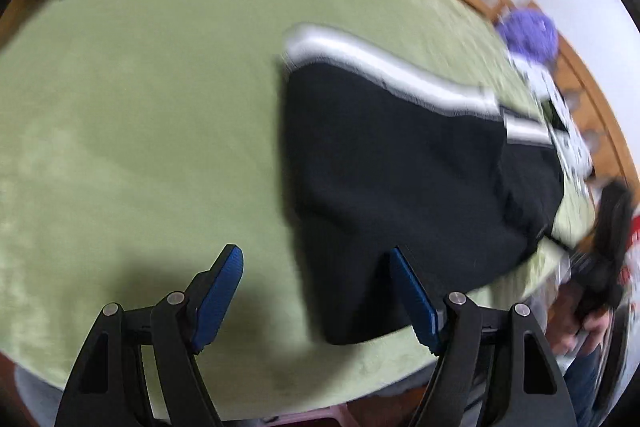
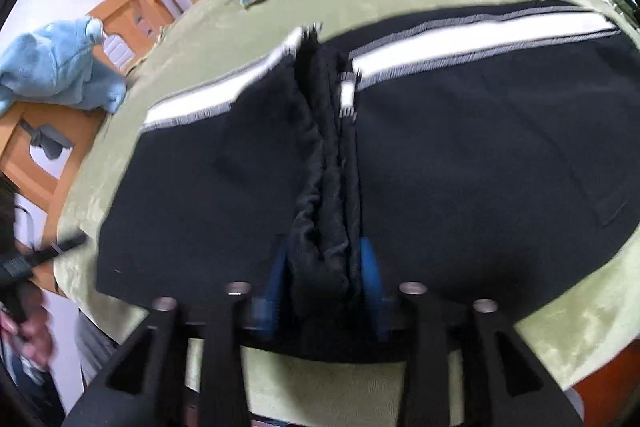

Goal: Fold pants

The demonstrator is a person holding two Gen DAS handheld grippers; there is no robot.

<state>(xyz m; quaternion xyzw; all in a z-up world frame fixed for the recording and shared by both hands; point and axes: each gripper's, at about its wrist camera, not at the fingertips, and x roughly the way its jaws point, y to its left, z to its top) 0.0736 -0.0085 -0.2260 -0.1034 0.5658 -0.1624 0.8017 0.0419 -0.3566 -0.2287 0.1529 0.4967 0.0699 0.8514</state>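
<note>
The black fabric pants with a white side stripe (image 2: pixel 460 147) lie spread on the green plush-covered table (image 1: pixel 140 107), their middle bunched into a raised ridge. The right claw (image 2: pixel 326 275) is clamped on the near end of that ridge, blue pads pressing the gathered cloth. The left claw (image 1: pixel 316 259) hovers wide apart over the pants' edge, holding nothing.

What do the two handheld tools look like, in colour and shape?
The left tool has two black plastic arms with triangular cut-outs, silver round pins at the joints, and blue ribbed pads on the fingers. The right tool shows the same black arms, silver pins and blue pads. No cables or sleeves are visible.
</note>
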